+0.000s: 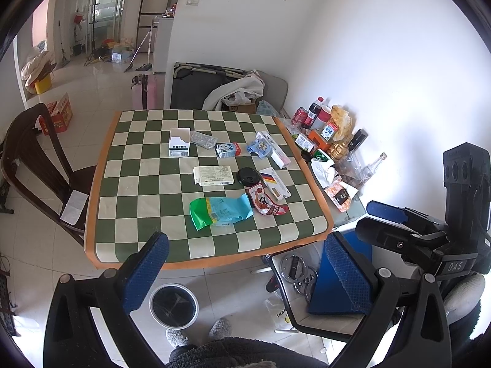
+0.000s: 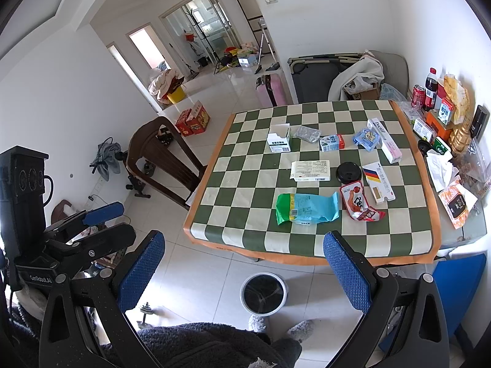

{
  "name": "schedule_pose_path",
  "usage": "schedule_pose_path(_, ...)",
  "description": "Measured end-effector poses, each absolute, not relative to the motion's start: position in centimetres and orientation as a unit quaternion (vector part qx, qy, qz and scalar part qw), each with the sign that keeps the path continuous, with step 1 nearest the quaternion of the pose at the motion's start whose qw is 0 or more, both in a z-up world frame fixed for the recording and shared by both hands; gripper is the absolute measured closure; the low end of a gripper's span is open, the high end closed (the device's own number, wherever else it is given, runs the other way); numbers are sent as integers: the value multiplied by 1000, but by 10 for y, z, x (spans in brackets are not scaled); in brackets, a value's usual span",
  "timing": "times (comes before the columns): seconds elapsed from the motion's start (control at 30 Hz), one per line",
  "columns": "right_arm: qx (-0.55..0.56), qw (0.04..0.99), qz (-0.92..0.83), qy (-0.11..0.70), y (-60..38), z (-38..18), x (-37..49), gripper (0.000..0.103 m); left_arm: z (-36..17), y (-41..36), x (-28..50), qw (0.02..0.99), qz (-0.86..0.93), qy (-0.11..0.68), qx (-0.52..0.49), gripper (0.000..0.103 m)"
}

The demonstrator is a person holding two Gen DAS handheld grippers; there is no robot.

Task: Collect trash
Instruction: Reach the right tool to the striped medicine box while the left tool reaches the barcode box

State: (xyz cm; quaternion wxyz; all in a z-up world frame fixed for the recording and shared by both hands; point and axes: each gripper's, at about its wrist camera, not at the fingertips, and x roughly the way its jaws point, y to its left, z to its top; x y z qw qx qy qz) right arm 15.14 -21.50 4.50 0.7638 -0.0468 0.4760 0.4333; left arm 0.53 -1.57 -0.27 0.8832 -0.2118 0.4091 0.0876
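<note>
Both grippers are held back from the table [image 1: 101, 159], high above its near edge, and nothing is carried in either. The left gripper [image 1: 245, 273] is spread wide and empty; the right gripper [image 2: 244, 271] is likewise wide and empty.

The trash is laid out on the checked cloth. Toward the far left corner an opened white box [image 1: 179, 145] is seen, with a crumpled blister pack [image 1: 203, 140] just beside it and a small milk carton [image 1: 227, 149] next. At the middle a flat white box [image 1: 214, 175] lies, with a black lid [image 1: 248, 176] near it. Close to the near edge a green and blue bag [image 1: 219, 211] is spread, a red wrapper [image 1: 267, 203] touching its right end. Toward the right edge two long cartons [image 1: 274, 150] are set. The bin [image 1: 173, 305] stands on the floor below the near edge, between the grippers.

Several risks can be judged. The flat bag and wrapper could be missed by a pinch from above, or the cloth caught with them. Light items could be dropped beside the bin. Goods crowded off the right edge might be mistaken for trash.
</note>
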Motion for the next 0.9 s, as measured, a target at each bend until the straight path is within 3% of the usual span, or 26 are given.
schedule_pose_path(0.2, -46, 764, 433, 476, -216, 44, 152, 0, 2, -22, 9, 883, 91, 411, -207, 0)
schedule_pose_path(0.33, -28, 777, 409, 478, -213, 45, 147, 0, -3, -30, 20, 882, 185, 415, -129, 0)
schedule_pose_path(0.43, -20, 805, 357, 474, -214, 38, 151, 0, -20, -23, 37, 867, 262, 418, -65, 0)
schedule_pose_path(0.57, -7, 833, 275, 481, -208, 24, 157, 0, -62, 1, 61, 843, 279, 453, -77, 0)
schedule_pose_path(0.9, 6, 808, 157, 567, -215, -112, 255, 0, -183, 50, 131, 760, 281, 562, -163, 0)
